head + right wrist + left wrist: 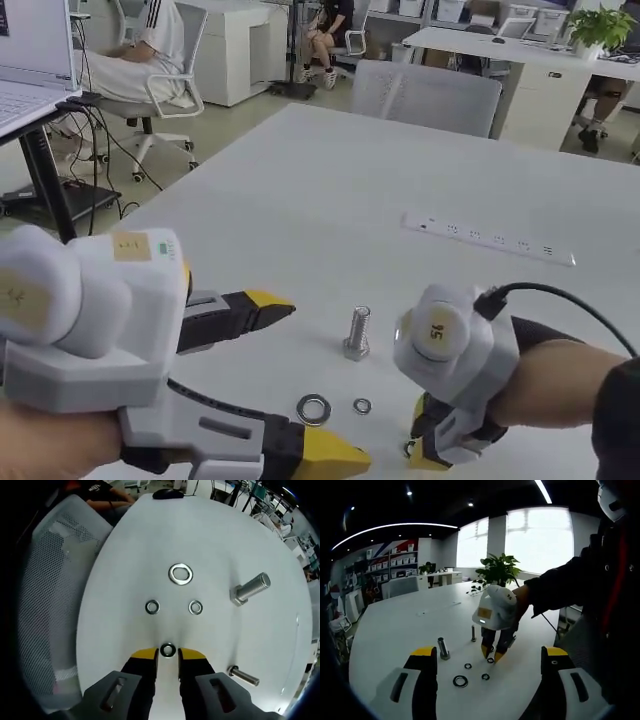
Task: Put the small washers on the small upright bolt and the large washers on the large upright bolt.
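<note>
The large upright bolt (357, 333) (443, 648) (250, 589) stands mid-table, with the thinner small bolt (473, 632) (244, 676) near it. A large washer (313, 408) (460, 681) (180, 574) and two small washers (153, 606) (195, 607) lie flat in front. My right gripper (425, 460) (492, 656) (168, 655) points down at the table. Its jaws are only narrowly apart, and a third small washer (167, 650) (491, 660) lies between their tips. My left gripper (300, 380) (489, 652) is wide open, holds nothing, and hovers left of the washers.
A white power strip (490, 240) lies on the white table (330, 200) beyond the bolts. A grey mesh chair (425, 95) stands at the far edge. A laptop stand with cables (40, 110) is off to the left. People sit in the background.
</note>
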